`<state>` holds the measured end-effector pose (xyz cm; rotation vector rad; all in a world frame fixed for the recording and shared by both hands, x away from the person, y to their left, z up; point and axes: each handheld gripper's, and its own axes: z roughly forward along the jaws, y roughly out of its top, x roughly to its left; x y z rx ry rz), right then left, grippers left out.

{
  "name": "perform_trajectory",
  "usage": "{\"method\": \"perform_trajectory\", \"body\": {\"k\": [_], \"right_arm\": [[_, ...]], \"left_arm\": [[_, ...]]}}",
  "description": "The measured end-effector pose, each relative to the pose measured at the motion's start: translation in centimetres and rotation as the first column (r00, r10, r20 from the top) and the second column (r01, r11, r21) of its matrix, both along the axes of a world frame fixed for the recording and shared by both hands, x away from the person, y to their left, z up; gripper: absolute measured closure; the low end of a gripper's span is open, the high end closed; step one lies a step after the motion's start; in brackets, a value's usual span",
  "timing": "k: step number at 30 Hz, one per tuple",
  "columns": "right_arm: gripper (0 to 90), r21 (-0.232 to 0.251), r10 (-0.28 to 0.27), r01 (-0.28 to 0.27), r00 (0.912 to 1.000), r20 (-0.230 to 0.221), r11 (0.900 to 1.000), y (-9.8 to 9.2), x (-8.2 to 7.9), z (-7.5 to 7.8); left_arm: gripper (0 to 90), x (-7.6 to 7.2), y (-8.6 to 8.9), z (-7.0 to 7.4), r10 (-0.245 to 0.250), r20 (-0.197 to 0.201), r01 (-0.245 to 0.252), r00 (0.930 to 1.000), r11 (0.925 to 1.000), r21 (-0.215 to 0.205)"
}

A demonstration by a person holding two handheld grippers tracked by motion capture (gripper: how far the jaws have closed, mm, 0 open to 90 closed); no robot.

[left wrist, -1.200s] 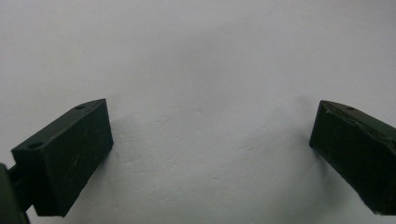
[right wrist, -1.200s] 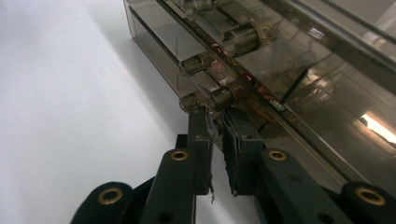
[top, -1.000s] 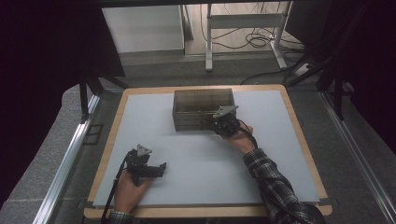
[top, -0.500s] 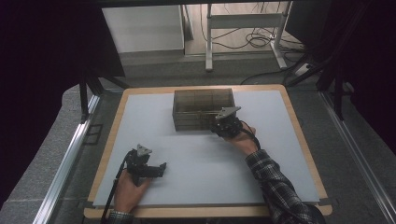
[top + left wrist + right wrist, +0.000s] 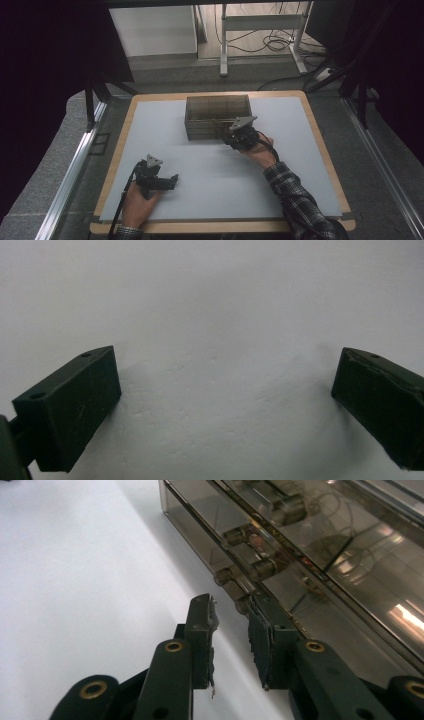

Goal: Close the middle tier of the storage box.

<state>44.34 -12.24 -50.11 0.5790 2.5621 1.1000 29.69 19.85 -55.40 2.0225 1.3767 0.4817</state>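
Note:
A smoky see-through plastic box with inner dividers stands at the back middle of the white mat. My right gripper is at the box's front right corner. In the right gripper view its jaws have just been opening and now stand a narrow gap apart, with nothing pressed between the pads. Its tips sit at the latch parts along the box's front edge. My left gripper rests low over the mat near the front left, and its jaws are wide open over bare white surface.
The mat lies on a wooden-edged table. Metal rails run along both sides of the table. Beyond the far edge stand desk legs and loose cables on the floor.

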Motion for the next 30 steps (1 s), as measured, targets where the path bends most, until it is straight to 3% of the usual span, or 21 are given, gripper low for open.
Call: {"method": "perform_trajectory", "body": {"k": [30], "right_arm": [[53.8,-0.004,0.036,-0.036,0.9993,0.005,0.999,-0.3,-2.4,0.5]], "left_arm": [[0.0,0.0,0.0,0.0,0.0,0.0,0.0,1.0,1.0,0.0]]}}
